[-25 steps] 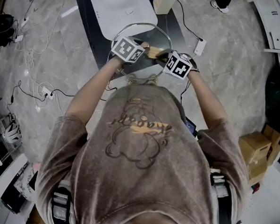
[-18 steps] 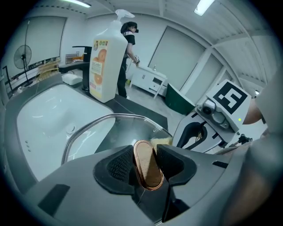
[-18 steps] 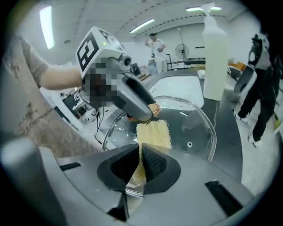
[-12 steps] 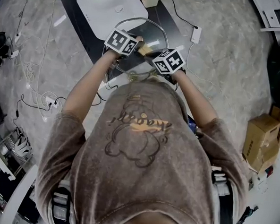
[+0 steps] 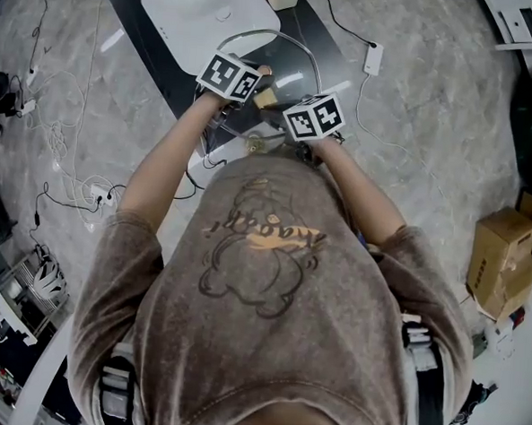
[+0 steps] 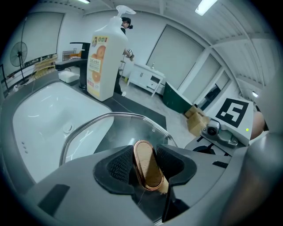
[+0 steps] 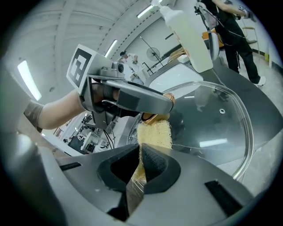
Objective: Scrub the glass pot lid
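The glass pot lid (image 5: pixel 298 61) is held tilted above the dark counter beside the sink. Its wooden knob (image 6: pixel 146 160), ringed in copper, sits between the black pads of my left gripper (image 6: pixel 145 171), which is shut on it. The clear glass with its metal rim (image 6: pixel 110 115) spreads out beyond the jaws. My right gripper (image 7: pixel 138 162) is shut on a yellow scrub pad (image 7: pixel 155 132), whose free end lies against the glass (image 7: pixel 216 128) right under the knob and the left gripper (image 7: pixel 132 98). From above, both marker cubes (image 5: pixel 313 117) are close together over the lid.
A white sink (image 6: pixel 40 119) lies to the left of the lid, with a black faucet (image 6: pixel 83 55) and a large white detergent bottle (image 6: pixel 104 53) behind it. Cables and a power strip (image 5: pixel 92 183) lie on the marble floor. A person (image 7: pixel 230 26) stands in the background.
The right gripper with the scrub pad has moved a little closer to the left gripper over the lid. The left gripper keeps its hold on the knob.
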